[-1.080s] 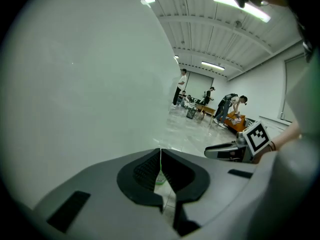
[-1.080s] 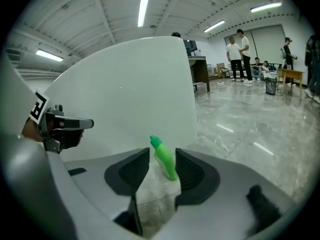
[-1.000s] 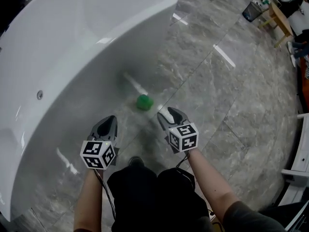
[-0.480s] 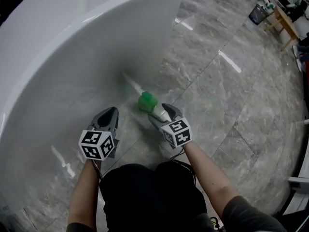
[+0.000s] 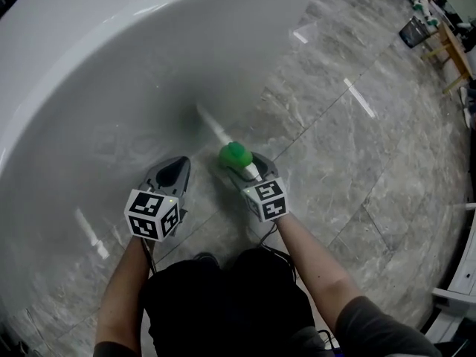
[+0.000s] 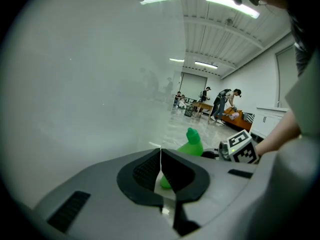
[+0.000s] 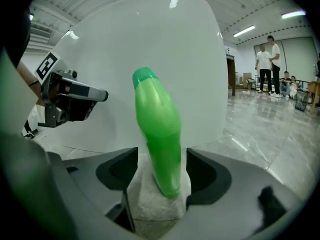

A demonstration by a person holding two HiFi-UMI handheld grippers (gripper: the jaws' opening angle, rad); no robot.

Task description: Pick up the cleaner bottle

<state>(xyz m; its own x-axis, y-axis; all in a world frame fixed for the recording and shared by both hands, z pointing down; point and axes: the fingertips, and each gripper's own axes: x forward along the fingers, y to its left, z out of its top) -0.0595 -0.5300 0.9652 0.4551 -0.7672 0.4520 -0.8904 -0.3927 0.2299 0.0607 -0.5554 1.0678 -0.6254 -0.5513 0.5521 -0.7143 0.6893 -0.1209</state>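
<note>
The cleaner bottle (image 5: 236,155) is bright green with a green cap and stands upright on the grey floor beside the white bathtub (image 5: 89,88). My right gripper (image 5: 245,168) is open, and the bottle (image 7: 157,134) sits between its two jaws with a narrow gap on each side. Its lower part rests against the white pad at the jaws' base. My left gripper (image 5: 177,163) hovers to the left of the bottle, shut and holding nothing. In the left gripper view, its jaws meet in a thin line (image 6: 160,154), and the bottle (image 6: 191,145) shows beyond them.
The curved bathtub wall (image 7: 150,44) rises directly behind the bottle. Grey marble floor tiles (image 5: 357,162) stretch to the right. A wooden table (image 5: 454,43) stands far off at the top right. Several people (image 7: 265,59) are far across the room.
Both grippers have come down toward the floor. The right gripper has moved forward, so the bottle, which was ahead of it, now stands between its jaws.
</note>
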